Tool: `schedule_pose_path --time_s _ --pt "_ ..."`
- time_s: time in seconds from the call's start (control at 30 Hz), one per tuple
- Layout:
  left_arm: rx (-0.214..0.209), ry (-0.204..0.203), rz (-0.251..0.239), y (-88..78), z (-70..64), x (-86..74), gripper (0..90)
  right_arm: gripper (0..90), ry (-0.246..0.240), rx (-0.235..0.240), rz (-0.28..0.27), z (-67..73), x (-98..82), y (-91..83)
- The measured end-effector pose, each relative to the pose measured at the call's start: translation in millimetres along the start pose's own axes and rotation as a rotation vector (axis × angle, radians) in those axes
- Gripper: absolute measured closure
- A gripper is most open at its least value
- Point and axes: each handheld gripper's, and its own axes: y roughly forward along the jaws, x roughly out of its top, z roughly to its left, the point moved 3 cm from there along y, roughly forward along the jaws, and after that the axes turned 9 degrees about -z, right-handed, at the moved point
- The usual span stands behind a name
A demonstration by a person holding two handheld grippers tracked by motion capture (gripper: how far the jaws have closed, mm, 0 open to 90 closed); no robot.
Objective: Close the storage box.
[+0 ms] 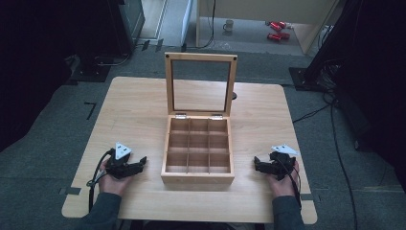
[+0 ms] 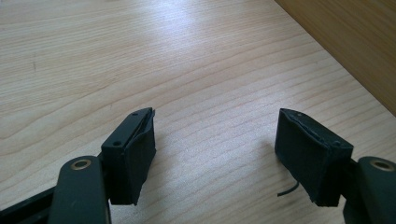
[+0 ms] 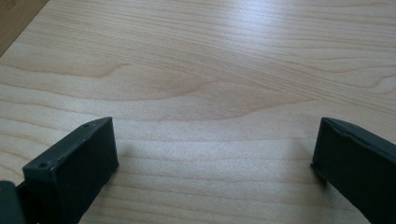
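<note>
A wooden box (image 1: 197,148) with nine bare compartments stands at the middle of the table, its glass-paned lid (image 1: 201,85) upright at the back. My left gripper (image 1: 140,162) rests low on the table to the box's left, pointing at it, jaws open with nothing between them. In the left gripper view the gripper (image 2: 217,140) shows bare wood between its pads, and the box wall (image 2: 355,42) sits at the upper right. My right gripper (image 1: 257,163) lies to the box's right, open and empty. The right gripper view shows that gripper (image 3: 215,154) wide apart over bare tabletop.
The light wooden table (image 1: 139,110) has free surface on both sides of the box and behind it. Beyond the far edge, on the floor, are a mug (image 1: 228,25) and red objects (image 1: 276,29). Dark equipment stands and cables (image 1: 330,110) flank the table.
</note>
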Motion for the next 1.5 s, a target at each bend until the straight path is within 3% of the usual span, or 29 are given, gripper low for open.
schedule_pose_path --time_s 0.4,0.5,0.6,0.77,0.93,1.0,1.2,1.5 --pt "0.013 -0.006 0.007 -1.6 -0.8 0.1 30.0 0.2 0.008 -0.009 -0.001 3.9 1.1 1.7" --pt "0.021 -0.019 0.019 -5.0 0.4 1.2 38.9 9.1 0.009 -0.009 -0.017 7.9 0.6 -1.6" --pt "0.005 -0.035 0.002 -10.2 0.9 4.9 40.7 15.3 -0.003 0.006 -0.004 11.9 2.3 -4.2" --pt "-0.031 -0.006 -0.040 -18.7 -3.6 17.4 40.8 24.3 -0.046 0.065 0.016 17.4 4.9 -8.1" --pt "-0.064 -0.003 -0.059 -22.6 -5.2 24.6 40.7 30.1 -0.089 0.087 -0.046 26.9 16.9 -24.7" --pt "-0.075 -0.010 -0.069 -24.4 -5.1 27.6 40.7 33.7 -0.072 0.118 -0.071 31.3 24.2 -32.0" --pt "-0.089 -0.012 -0.089 -27.4 -3.7 36.3 40.7 40.3 -0.112 0.179 -0.118 46.3 44.3 -47.0" --pt "-0.097 0.003 -0.123 -31.7 -2.8 54.2 40.1 41.9 -0.090 0.199 -0.177 45.4 70.3 -54.0"
